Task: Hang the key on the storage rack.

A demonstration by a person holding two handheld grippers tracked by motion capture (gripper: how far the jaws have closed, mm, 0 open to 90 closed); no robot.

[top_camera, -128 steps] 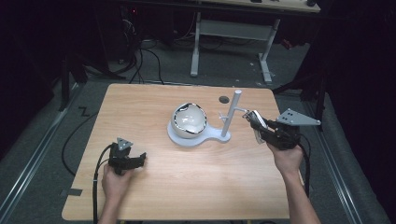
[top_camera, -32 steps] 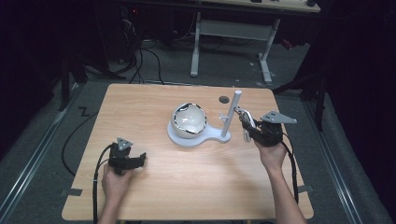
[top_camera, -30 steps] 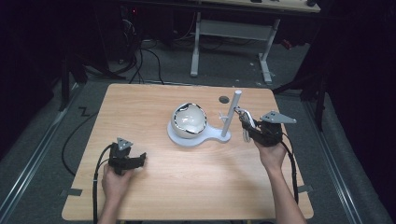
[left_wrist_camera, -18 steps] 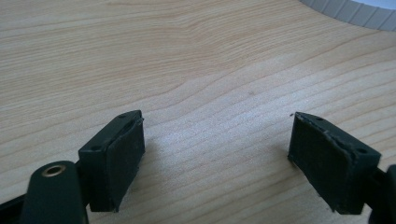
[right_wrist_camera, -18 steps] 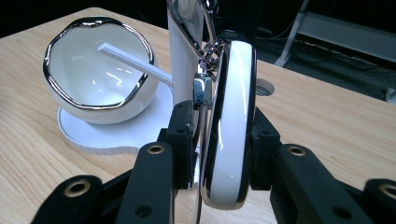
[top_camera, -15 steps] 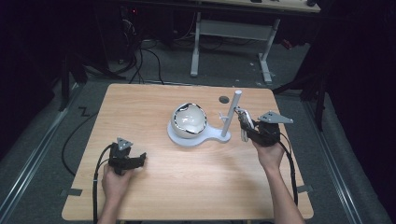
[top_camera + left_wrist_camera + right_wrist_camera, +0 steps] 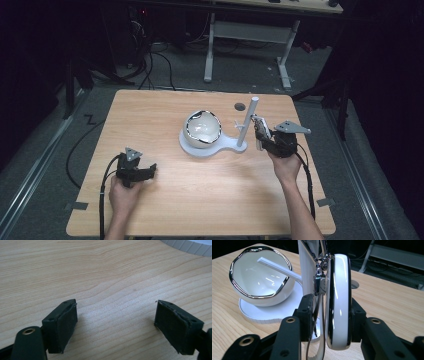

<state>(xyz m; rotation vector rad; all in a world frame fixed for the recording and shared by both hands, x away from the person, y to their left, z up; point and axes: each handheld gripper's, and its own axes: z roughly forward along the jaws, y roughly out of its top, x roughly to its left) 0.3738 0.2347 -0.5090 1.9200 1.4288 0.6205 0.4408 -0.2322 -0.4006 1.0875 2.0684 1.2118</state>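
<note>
Right claw (image 7: 328, 315) around white bangle (image 7: 338, 300), beside stand post (image 7: 308, 267).

Left black two-jaw tongs (image 7: 145, 172): low over bench, left of centre, jaws wide apart, nothing between, pads (image 7: 65, 325) clear. Left hand (image 7: 122, 195) gripping body from below, forearm entering from bottom edge. Right black two-jaw tongs (image 7: 260, 134): raised, pointing up-left, jaws just been opening, white chrome-rimmed object between them, hand (image 7: 285, 162) under body.

White stand (image 7: 207, 147) on wooden table (image 7: 200, 200).
</note>
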